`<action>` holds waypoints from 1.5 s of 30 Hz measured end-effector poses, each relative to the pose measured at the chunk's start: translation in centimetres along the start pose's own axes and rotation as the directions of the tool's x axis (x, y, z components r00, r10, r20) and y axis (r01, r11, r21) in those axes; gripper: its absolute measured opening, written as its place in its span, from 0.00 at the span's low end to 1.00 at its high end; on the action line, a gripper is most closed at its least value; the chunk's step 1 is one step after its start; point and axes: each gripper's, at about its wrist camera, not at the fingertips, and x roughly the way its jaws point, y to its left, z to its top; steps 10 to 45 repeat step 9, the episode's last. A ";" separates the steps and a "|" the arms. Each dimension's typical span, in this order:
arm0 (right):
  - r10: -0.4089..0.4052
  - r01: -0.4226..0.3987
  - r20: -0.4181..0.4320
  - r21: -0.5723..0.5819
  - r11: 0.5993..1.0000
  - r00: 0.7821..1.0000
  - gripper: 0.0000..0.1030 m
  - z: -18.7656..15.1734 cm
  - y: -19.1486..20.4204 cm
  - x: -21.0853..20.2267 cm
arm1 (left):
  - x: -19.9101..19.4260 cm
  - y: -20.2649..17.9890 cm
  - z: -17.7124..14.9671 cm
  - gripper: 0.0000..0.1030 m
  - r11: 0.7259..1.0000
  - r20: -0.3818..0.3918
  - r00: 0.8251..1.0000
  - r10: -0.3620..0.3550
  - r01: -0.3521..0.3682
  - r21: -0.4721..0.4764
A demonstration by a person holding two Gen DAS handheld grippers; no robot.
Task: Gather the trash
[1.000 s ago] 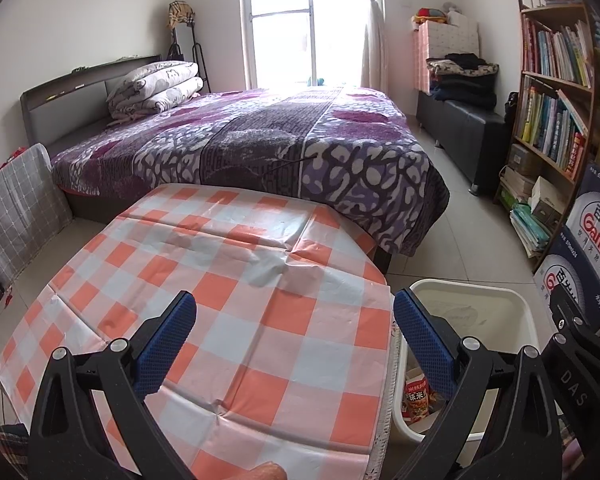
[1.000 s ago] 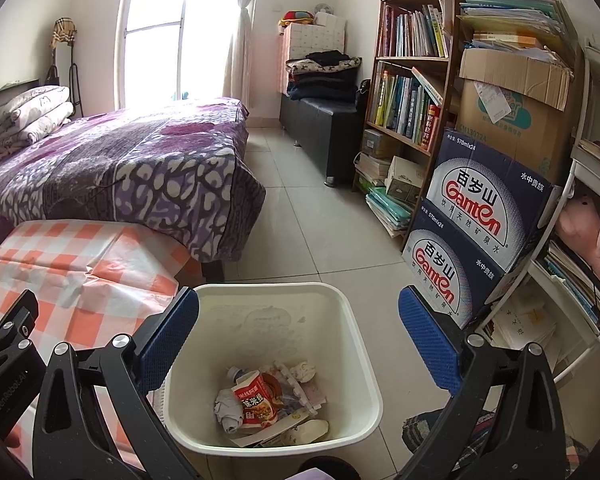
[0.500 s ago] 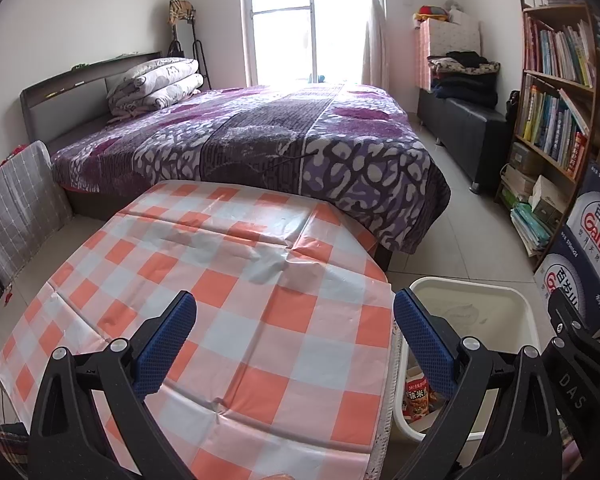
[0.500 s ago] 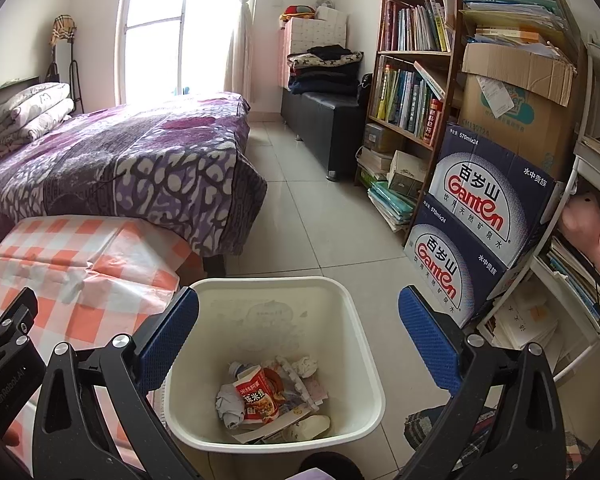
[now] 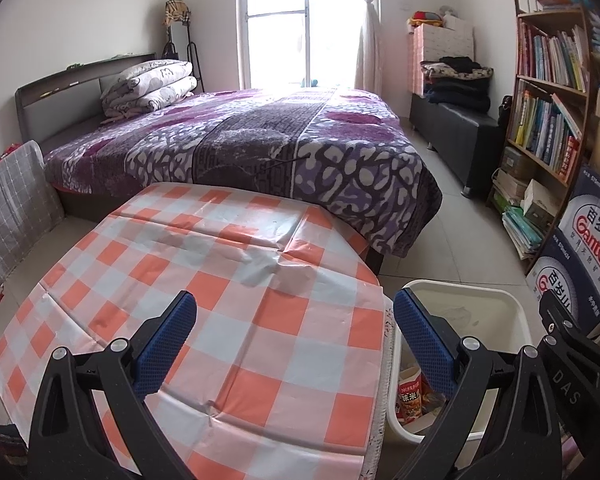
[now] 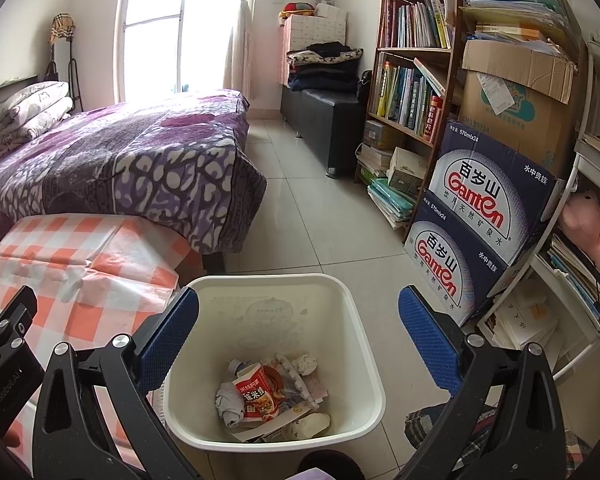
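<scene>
Trash [image 6: 260, 396] is sitting in the white bin [image 6: 364, 360] on the floor, right gripper [image 6: 299, 336] hovering above it, jaws spread, empty. Left gripper [image 5: 295, 340] is hanging over the checkered tablecloth [image 5: 228, 280] beside the bin, also spread, gripping nothing.

Both views are lit by daylight from the tall curtained window [image 5: 304, 24] at the far wall, which is blown out to white. Glare is cast on the purple patterned bedspread [image 5: 320, 96] beneath it and a sheen on the pale glossy floor tiles [image 6: 300, 200]. Shadows are soft. Focus is sharp throughout; straight lines are bent by fisheye distortion, and the corners are vignetted black.
</scene>
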 end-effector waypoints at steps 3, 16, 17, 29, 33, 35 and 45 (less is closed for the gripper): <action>0.000 0.000 0.001 -0.001 1.000 1.000 0.93 0.1 0.0 0.0 | 0.0 -0.1 0.1 0.93 1.000 -0.004 1.000 -0.004 0.004 -0.003; 0.004 -0.004 0.004 -0.004 1.000 1.000 0.93 0.2 0.0 0.0 | 0.2 -0.1 0.2 0.93 1.000 -0.019 1.000 0.004 -0.004 -0.007; 0.004 -0.004 0.004 -0.004 1.000 1.000 0.93 0.2 0.0 0.0 | 0.2 -0.1 0.2 0.93 1.000 -0.019 1.000 0.004 -0.004 -0.007; 0.004 -0.004 0.004 -0.004 1.000 1.000 0.93 0.2 0.0 0.0 | 0.2 -0.1 0.2 0.93 1.000 -0.019 1.000 0.004 -0.004 -0.007; 0.004 -0.004 0.004 -0.004 1.000 1.000 0.93 0.2 0.0 0.0 | 0.2 -0.1 0.2 0.93 1.000 -0.019 1.000 0.004 -0.004 -0.007; 0.004 -0.004 0.004 -0.004 1.000 1.000 0.93 0.2 0.0 0.0 | 0.2 -0.1 0.2 0.93 1.000 -0.019 1.000 0.004 -0.004 -0.007; 0.004 -0.004 0.004 -0.004 1.000 1.000 0.93 0.2 0.0 0.0 | 0.2 -0.1 0.2 0.93 1.000 -0.019 1.000 0.004 -0.004 -0.007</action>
